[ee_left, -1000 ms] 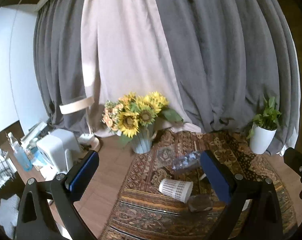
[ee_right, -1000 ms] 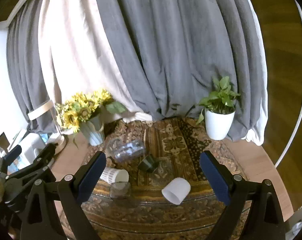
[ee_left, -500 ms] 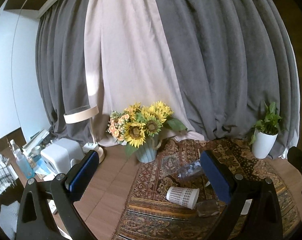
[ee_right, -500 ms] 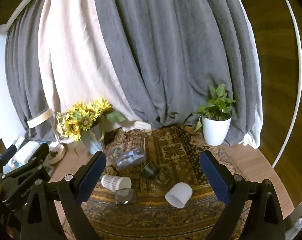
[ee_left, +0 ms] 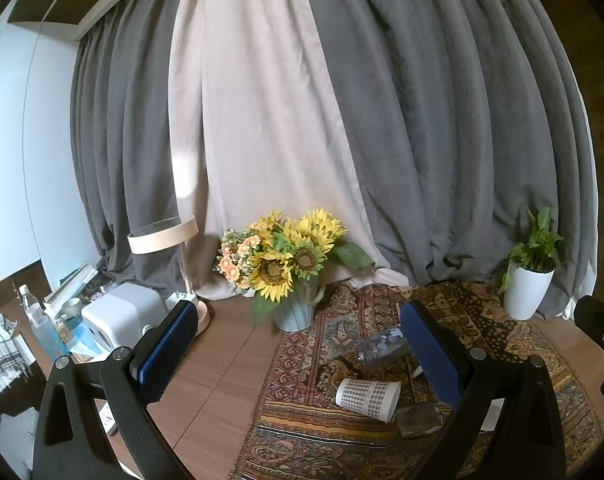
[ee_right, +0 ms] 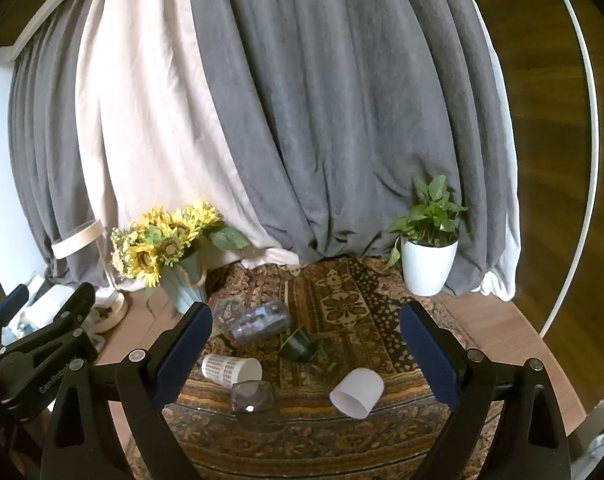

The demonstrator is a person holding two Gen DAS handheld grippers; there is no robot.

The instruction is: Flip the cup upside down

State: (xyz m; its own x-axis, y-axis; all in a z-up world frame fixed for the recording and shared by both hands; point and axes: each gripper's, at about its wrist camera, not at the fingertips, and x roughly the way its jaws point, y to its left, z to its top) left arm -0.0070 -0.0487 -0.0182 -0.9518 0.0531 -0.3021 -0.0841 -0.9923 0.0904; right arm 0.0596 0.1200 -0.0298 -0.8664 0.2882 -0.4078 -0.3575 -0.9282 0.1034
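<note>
Right gripper (ee_right: 304, 352) and left gripper (ee_left: 297, 348) both gape wide, holding nothing. On the patterned rug (ee_right: 342, 304), a plain white plastic cup (ee_right: 357, 393) lies tipped at 5 o'clock; a checked paper cup (ee_right: 230, 369) lies at 7; sunflower vase (ee_right: 183, 284) beyond, at 10

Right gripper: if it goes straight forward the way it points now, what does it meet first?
Probably the plain white cup lying on its side on the patterned cloth, between the open fingers of the right gripper; depth is uncertain.

A checked white cup (ee_left: 368, 399) and a plain white cup (ee_right: 357, 393) are seen. The rug (ee_right: 342, 304) is patterned in brown, gold and red. Grey and cream curtains (ee_right: 302, 120) are shown.
</note>
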